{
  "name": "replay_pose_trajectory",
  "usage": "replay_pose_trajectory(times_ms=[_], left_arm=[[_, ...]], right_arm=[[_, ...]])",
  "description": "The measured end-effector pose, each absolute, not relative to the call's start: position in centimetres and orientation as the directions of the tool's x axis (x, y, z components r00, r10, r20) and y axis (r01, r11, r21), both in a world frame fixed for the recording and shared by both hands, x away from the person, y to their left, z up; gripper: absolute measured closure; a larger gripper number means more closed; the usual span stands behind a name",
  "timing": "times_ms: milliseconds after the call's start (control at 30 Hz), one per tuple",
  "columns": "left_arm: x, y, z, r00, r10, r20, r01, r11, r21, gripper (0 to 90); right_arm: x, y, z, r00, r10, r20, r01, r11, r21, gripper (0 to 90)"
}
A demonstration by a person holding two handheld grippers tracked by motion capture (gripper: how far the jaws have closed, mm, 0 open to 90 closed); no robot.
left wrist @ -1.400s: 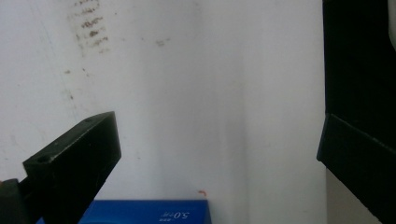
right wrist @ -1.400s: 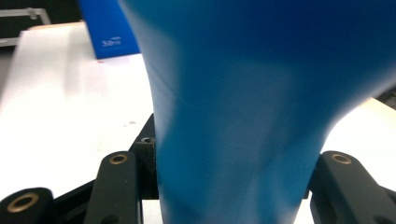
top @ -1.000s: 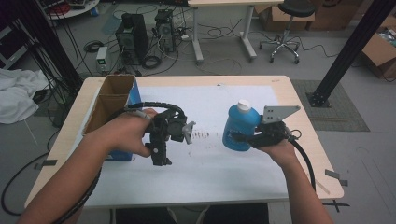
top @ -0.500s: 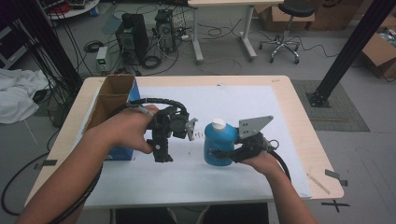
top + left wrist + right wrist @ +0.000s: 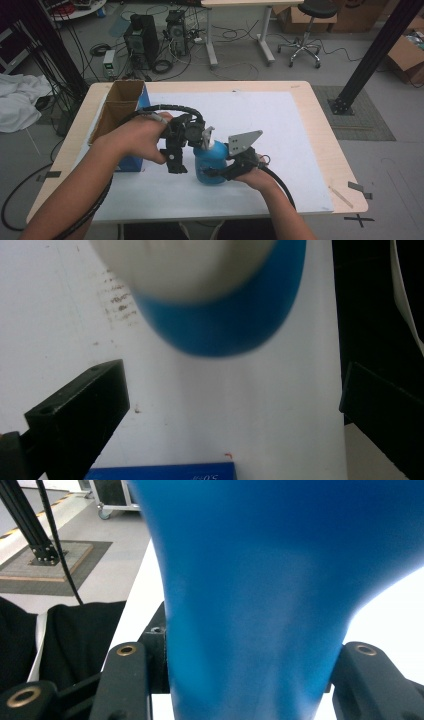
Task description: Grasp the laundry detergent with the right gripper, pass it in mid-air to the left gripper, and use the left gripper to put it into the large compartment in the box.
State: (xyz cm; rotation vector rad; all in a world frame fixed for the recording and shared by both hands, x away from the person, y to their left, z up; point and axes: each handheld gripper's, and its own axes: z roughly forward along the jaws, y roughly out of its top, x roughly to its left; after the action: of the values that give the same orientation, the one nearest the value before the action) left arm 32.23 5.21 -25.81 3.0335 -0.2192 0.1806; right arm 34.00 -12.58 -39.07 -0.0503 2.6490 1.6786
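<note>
A blue bottle (image 5: 209, 161) with a whitish top stands on the white sheet near the middle of the table. My right gripper (image 5: 214, 172) is shut on its lower body from the right. In the right gripper view the blue bottle (image 5: 280, 595) sits tight between my right gripper's (image 5: 250, 690) two black jaws. My left gripper (image 5: 194, 134) hovers just left of the bottle's top. In the left gripper view its jaws stand wide apart; the left gripper (image 5: 230, 420) is open, with the blurred bottle (image 5: 225, 315) ahead between them.
An open cardboard box (image 5: 120, 107) stands at the table's left, with a blue box (image 5: 131, 162) in front of it, whose edge also shows as a blue box (image 5: 160, 472) under the left jaws. The wooden table (image 5: 320, 130) carries a white sheet (image 5: 270, 120).
My right gripper has carried the blue bottle leftward and lower, from the table's right part to right beside the left gripper. The left hand has stayed put.
</note>
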Motion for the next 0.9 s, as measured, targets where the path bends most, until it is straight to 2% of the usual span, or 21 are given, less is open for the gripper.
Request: replay_pose_trajectory(times_ms=[467, 900], left_arm=[[32.2, 5.2, -26.8, 0.987, -0.124, 0.105, -0.129, -0.990, 0.048, 0.1], [32.3, 4.8, -27.4, 0.992, -0.096, 0.087, -0.098, -0.995, 0.012, 0.3]], right_arm=[[34.1, -8.6, -40.2, -0.999, -0.051, -0.008, -0.030, 0.437, 0.899, 46.1], [33.9, -6.8, -40.0, -0.997, -0.073, -0.014, -0.044, 0.429, 0.902, 46.0]])
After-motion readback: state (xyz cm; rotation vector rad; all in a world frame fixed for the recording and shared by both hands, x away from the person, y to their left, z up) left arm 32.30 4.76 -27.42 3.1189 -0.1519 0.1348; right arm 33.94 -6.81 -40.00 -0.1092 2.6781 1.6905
